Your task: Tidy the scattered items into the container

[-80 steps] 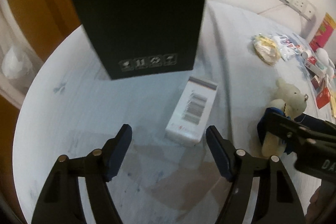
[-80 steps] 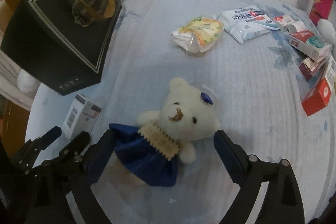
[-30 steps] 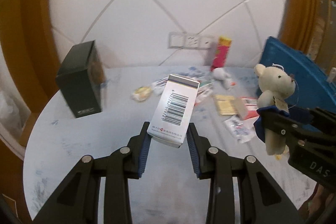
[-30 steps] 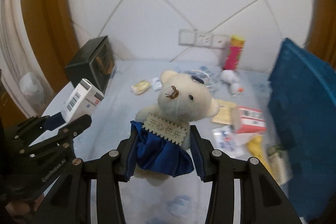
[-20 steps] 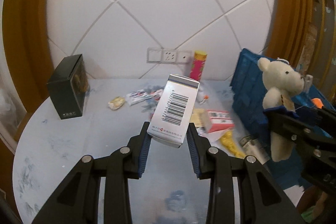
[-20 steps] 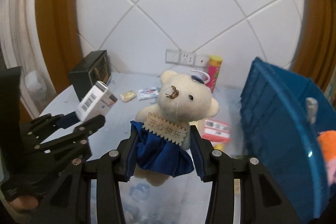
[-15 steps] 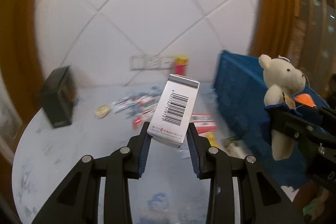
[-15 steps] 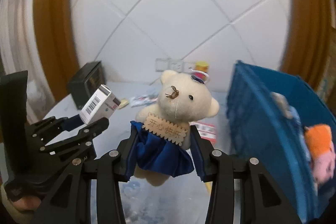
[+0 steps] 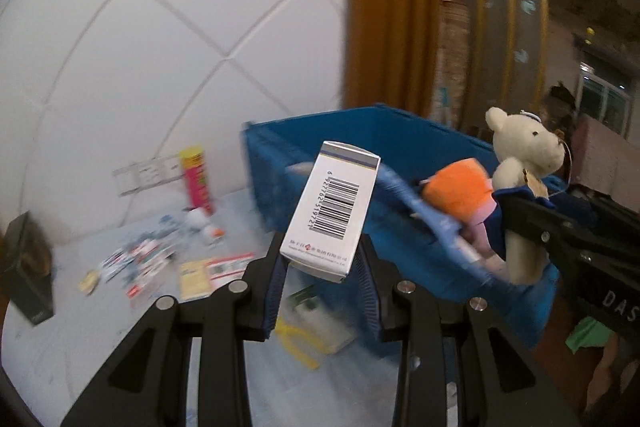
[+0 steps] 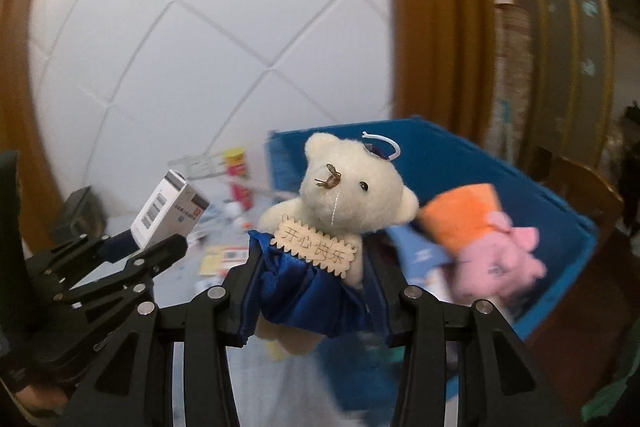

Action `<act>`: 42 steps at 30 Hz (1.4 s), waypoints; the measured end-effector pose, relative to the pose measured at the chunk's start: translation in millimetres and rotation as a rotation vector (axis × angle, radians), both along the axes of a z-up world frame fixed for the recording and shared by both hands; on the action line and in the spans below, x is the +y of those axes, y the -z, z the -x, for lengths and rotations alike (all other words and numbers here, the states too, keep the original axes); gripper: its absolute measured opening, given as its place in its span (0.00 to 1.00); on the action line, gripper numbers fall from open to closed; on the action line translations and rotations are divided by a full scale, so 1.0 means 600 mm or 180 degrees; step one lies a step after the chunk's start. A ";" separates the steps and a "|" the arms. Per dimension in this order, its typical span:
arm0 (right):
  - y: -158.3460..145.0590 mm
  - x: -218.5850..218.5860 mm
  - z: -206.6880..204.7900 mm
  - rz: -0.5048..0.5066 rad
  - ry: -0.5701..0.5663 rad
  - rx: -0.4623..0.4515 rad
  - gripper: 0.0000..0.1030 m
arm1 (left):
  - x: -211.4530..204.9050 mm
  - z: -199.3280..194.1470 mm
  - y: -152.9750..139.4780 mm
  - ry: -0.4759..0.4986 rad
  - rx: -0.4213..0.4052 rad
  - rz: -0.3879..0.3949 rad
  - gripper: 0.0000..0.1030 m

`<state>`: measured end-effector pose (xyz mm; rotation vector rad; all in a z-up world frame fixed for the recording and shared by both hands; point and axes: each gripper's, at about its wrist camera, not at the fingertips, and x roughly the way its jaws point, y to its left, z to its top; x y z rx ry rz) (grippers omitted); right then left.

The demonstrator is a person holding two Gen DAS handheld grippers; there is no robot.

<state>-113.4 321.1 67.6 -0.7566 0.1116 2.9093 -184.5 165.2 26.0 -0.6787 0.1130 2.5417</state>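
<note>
Both hands have swung off the table since a sec ago, and the blue crate [image 9: 404,147], then only at the right edge, now fills mid-frame; left gripper [image 9: 322,269] pinches the white barcode box [image 9: 334,211] by its lower end, box tilted, top leaning right, pads tight on both sides; right gripper [image 10: 308,291] is clamped on the cream teddy [image 10: 352,187] at its blue skirt, head and lettered tag sticking up above the fingers; both items are held in the air in front of the crate's near wall, not yet inside it; left view shows the table [image 9: 72,263] w/ leftover litter: a red-yellow tube [image 9: 196,179], flat packets [image 9: 138,259], a black box [image 9: 26,263] at far left, a yellow strip below the box; right view shows deeper into the crate: an orange-and-pink plush [image 10: 486,239] lying in it, plus the left gripper at lower left w/ its box; white panelled wall behind, wooden trim and slats to the right; background blurred.
</note>
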 end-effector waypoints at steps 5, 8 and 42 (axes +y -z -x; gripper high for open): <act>-0.015 0.127 -0.007 -0.0036 0.0134 0.0036 0.43 | 0.119 0.009 -0.010 0.0084 -0.0031 0.0004 0.33; -0.017 0.190 -0.005 -0.0012 0.0174 0.0009 0.43 | 0.178 0.005 -0.014 0.0110 -0.0051 0.0037 0.33; 0.027 0.124 -0.036 0.0131 -0.0450 0.0093 1.00 | 0.023 -0.091 0.004 -0.1124 -0.0093 0.0230 0.99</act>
